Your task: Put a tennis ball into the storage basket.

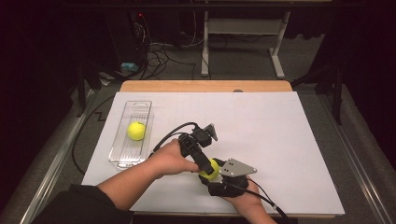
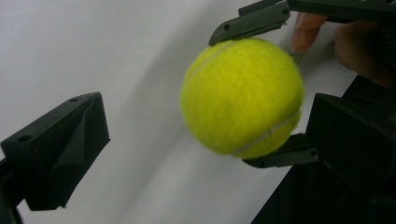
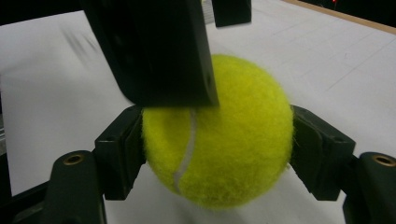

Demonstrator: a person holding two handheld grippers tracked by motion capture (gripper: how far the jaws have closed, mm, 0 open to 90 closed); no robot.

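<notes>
A: What is being shown, from left to right?

B: At the left of the bench, a clear tray is lying lengthwise with one yellow tennis ball resting in it. Nearer the middle, the left claw is being held with its jaws spread wide on either side of a second tennis ball, without pressing on it. At the right, that ball is being clamped between the closed pads of the right claw.

A: Why is it being held that way?

B: Judging by the pose, the ball is being offered above the white sheet so that it can be taken over by the left claw, which sits nearer the tray.

A: How is the gripped ball looking?

B: It is being seen as a bright yellow-green, fuzzy felt sphere crossed by a pale curved seam, round and undented.
</notes>
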